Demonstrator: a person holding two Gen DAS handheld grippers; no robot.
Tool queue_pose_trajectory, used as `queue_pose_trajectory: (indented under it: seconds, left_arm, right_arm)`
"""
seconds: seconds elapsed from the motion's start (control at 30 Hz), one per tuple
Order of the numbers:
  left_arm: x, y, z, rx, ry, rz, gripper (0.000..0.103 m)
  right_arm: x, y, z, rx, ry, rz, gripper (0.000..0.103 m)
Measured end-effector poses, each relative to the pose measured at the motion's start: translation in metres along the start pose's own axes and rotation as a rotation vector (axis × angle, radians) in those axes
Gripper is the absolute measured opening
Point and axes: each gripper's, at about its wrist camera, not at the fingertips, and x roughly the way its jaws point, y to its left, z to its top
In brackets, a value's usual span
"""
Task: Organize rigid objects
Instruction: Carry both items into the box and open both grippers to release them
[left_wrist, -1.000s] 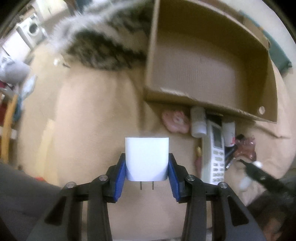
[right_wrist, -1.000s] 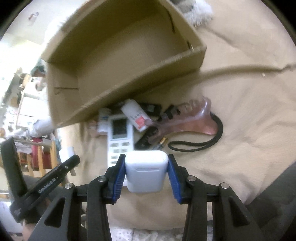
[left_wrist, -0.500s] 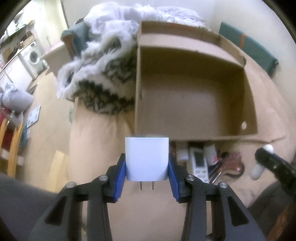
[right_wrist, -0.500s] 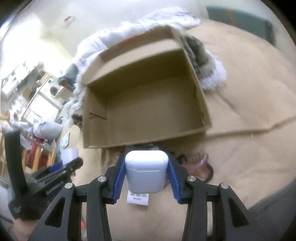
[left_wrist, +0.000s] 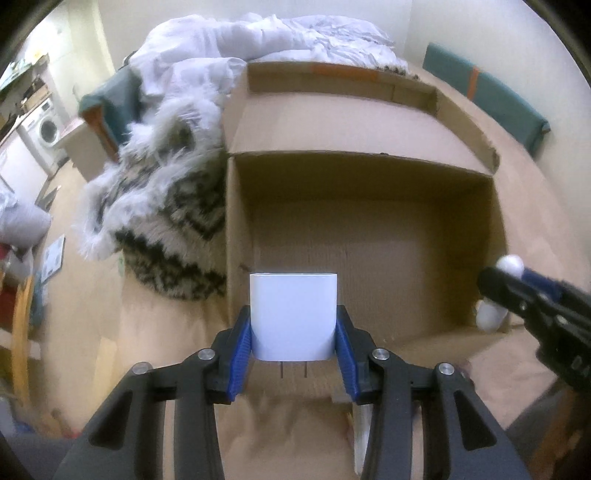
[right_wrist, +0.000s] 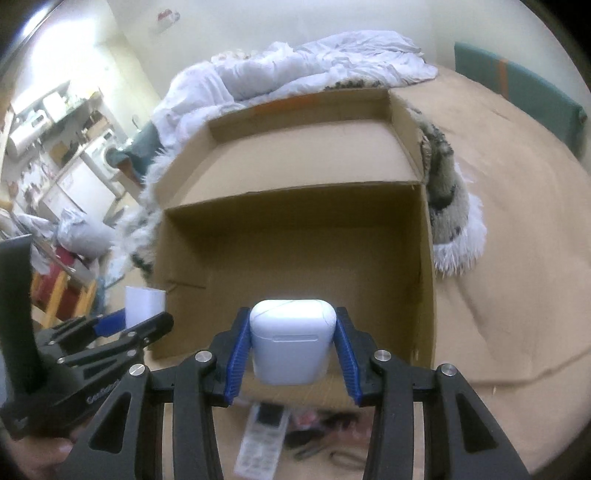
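So this is pretty much the start of the sorting, going by what's visible. The cardboard box (left_wrist: 369, 229) fills the middle of both views and its floor looks bare, nothing dropped in yet.

Left tool (left_wrist: 293, 339) is pinching a white charger (left_wrist: 293, 317) at bottom centre of its frame, prongs pointing back toward the camera, and it sits over the box's near left corner. Right tool (right_wrist: 293, 343) is clamped on a white earbud case (right_wrist: 293, 339), also bottom centre, hanging just over the near wall of the box. Each tool shows up in the other's view too: the right one at the right edge of the left view, the left one at lower left of the right view.

Still left to do: both of those need to go in, and there's a pile on the tan bedspread (right_wrist: 517, 258) in front of the box, at the bottom of the right view. A remote (right_wrist: 262, 435) is clear enough; the dark bits next to it are too blurry to name, maybe a cord. So two items in hand, a handful more waiting.
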Motion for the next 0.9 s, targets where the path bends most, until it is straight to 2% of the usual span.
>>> queue_pose_trajectory:
  seconds: [0.13, 0.37, 0.63, 0.9]
  left_arm:
    - [0.032, -0.008, 0.007, 0.03, 0.026, 0.01, 0.038]
    - [0.07, -0.014, 0.002, 0.027, 0.085, 0.005, 0.038]
    - [0.077, -0.027, -0.006, 0.085, 0.051, 0.045, 0.038]
    - [0.078, -0.031, -0.006, 0.082, 0.047, 0.05, 0.038]
  right_arm:
    - [0.035, -0.009, 0.011, -0.004, 0.055, -0.014, 0.046]
    - [0.079, -0.021, 0.004, 0.002, 0.129, -0.041, 0.046]
    - [0.105, -0.03, -0.007, 0.019, 0.22, -0.081, 0.046]
    - [0.114, -0.038, -0.009, 0.041, 0.244, -0.093, 0.045]
